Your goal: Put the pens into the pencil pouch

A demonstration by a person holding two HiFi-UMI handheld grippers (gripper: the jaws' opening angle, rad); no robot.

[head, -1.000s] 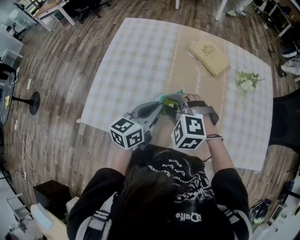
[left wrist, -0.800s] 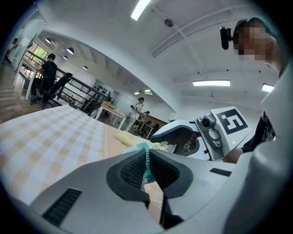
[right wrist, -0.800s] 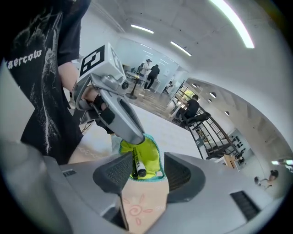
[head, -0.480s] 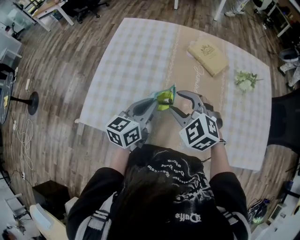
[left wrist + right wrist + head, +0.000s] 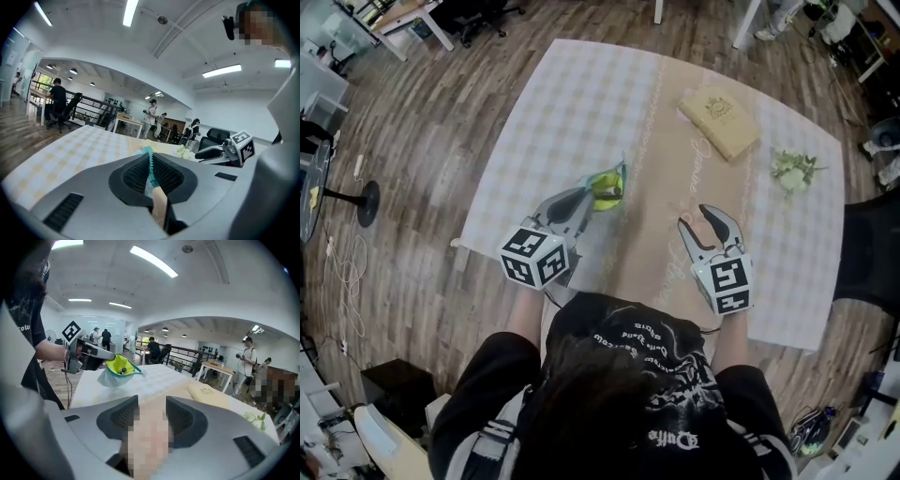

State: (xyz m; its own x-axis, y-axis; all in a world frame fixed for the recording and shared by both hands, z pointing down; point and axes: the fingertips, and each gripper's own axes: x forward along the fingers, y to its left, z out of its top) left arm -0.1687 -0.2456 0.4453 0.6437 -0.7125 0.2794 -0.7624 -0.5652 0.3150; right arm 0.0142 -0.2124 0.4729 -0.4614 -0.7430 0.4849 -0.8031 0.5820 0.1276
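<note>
Level left gripper (image 5: 589,197) pinches the pencil pouch (image 5: 607,184) aloft; empty right gripper (image 5: 695,218), jaws apart, was just closing.

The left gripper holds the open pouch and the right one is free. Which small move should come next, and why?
Probably move the right gripper to the pouch mouth to close it. The left gripper pinches its edge, pens show inside, none lies on the table, and the right jaws, just closing slightly, are apart and empty.
</note>
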